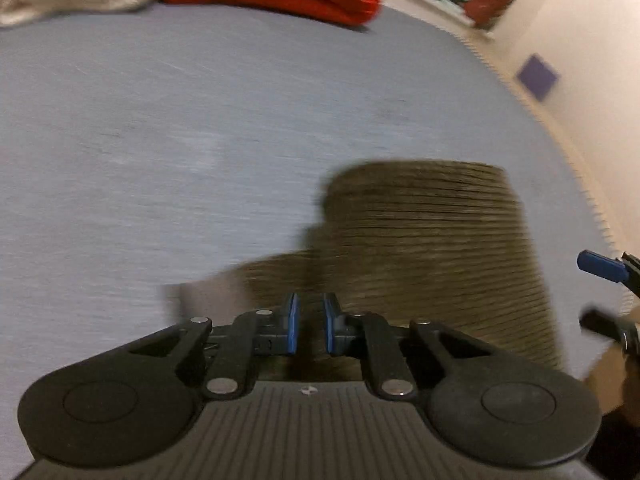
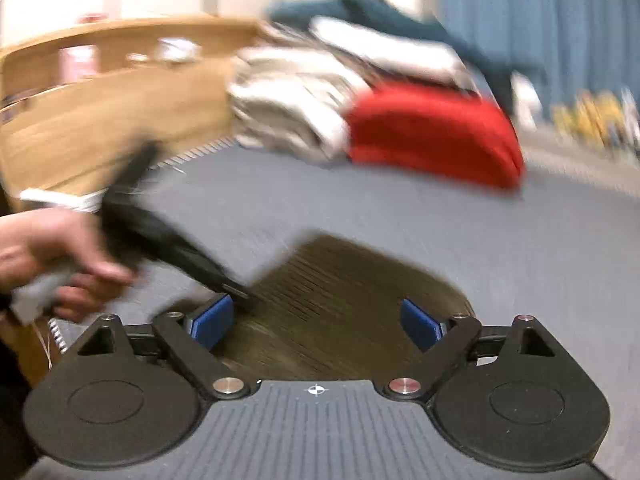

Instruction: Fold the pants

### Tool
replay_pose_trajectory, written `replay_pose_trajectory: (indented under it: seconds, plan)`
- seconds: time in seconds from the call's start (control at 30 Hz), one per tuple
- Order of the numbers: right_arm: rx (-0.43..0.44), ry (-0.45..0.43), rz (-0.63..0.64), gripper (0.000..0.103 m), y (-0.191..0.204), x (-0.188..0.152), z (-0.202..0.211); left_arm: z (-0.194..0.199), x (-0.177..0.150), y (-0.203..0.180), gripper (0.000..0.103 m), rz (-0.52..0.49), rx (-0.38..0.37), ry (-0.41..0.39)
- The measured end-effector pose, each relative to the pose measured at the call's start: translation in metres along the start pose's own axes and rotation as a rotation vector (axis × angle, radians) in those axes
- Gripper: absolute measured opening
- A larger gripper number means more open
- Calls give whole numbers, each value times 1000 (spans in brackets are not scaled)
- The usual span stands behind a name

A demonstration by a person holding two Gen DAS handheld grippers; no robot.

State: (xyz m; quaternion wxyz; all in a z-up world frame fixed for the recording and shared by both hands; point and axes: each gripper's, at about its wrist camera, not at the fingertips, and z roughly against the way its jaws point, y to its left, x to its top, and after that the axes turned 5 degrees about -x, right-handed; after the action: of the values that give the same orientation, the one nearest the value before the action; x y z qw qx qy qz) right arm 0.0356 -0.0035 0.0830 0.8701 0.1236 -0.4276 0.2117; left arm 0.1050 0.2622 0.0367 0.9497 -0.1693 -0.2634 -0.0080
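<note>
On blue-grey bed (image 1: pixel 160 140): folded olive corduroy pants (image 1: pixel 432 248), long axis running away from left tool (image 1: pixel 311 324), ribs crosswise. Left tool nearly pressed together, pinching nothing visible. Right tool (image 2: pixel 318 322) spread above pants.

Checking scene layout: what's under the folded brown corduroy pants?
The brown pants lie on the blue-grey bed sheet, which shows all around them. Anything directly beneath the fabric is covered.
</note>
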Motion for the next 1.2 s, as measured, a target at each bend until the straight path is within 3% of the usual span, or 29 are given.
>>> replay_pose_trajectory:
  seconds: [0.07, 0.13, 0.17, 0.2, 0.27, 0.33, 0.43, 0.53, 0.57, 0.6, 0.67, 0.77, 0.9, 0.97, 1.03, 1.07, 1.1, 1.13, 1.2]
  plan:
    - [-12, 114, -136, 92, -23, -6, -28, 9, 0, 19, 15, 61, -17, -18]
    - [-1, 207, -232, 92, -35, -20, -52, 14, -5, 30, 30, 99, -60, -38]
    - [-7, 235, -265, 92, -39, -27, -61, 15, -6, 32, 53, 106, -94, -44]
    - [-18, 243, -279, 93, -39, -33, -62, 15, -8, 31, 66, 107, -132, -64]
    - [-43, 252, -289, 96, -38, -37, -66, 14, -11, 26, 68, 104, -205, -96]
    - [-47, 251, -291, 97, -30, -40, -64, -5, -10, 17, 74, 106, -282, -77]
    - [-53, 249, -272, 99, -22, -37, -66, -42, -6, 6, 78, 94, -276, -30]
    - [-56, 246, -243, 98, -22, -37, -66, -66, -14, 5, 76, 98, -256, 12]
    - [-54, 246, -237, 98, -24, -35, -67, -70, -15, 1, 65, 77, -236, 15]
    - [-52, 248, -235, 98, -28, -32, -71, -70, -13, -4, 38, 50, -222, 29]
    - [-48, 252, -243, 98, -34, -31, -69, -59, -12, -4, 17, 60, -214, 25]
    - [-40, 261, -270, 98, -40, -28, -70, -25, -4, 5, 16, 80, -248, -48]
    - [-25, 270, -297, 99, -42, -23, -74, 22, -11, 28, 18, 55, -78, -97]
    - [-8, 283, -321, 100, -42, -23, -79, 29, -20, 48, 27, 101, 24, -59]
    - [16, 310, -346, 100, -42, -25, -86, 22, -25, 65, 55, 158, 85, -24]
    - [27, 324, -356, 100, -42, -26, -90, 21, -27, 70, 77, 179, 64, -11]
    - [40, 338, -371, 100, -42, -28, -95, 15, -28, 76, 91, 207, -2, 4]
    - [51, 356, -391, 100, -42, -30, -100, 8, -29, 81, 94, 235, -77, 21]
    - [85, 388, -442, 100, -44, -33, -112, -9, -30, 85, 94, 268, -130, 68]
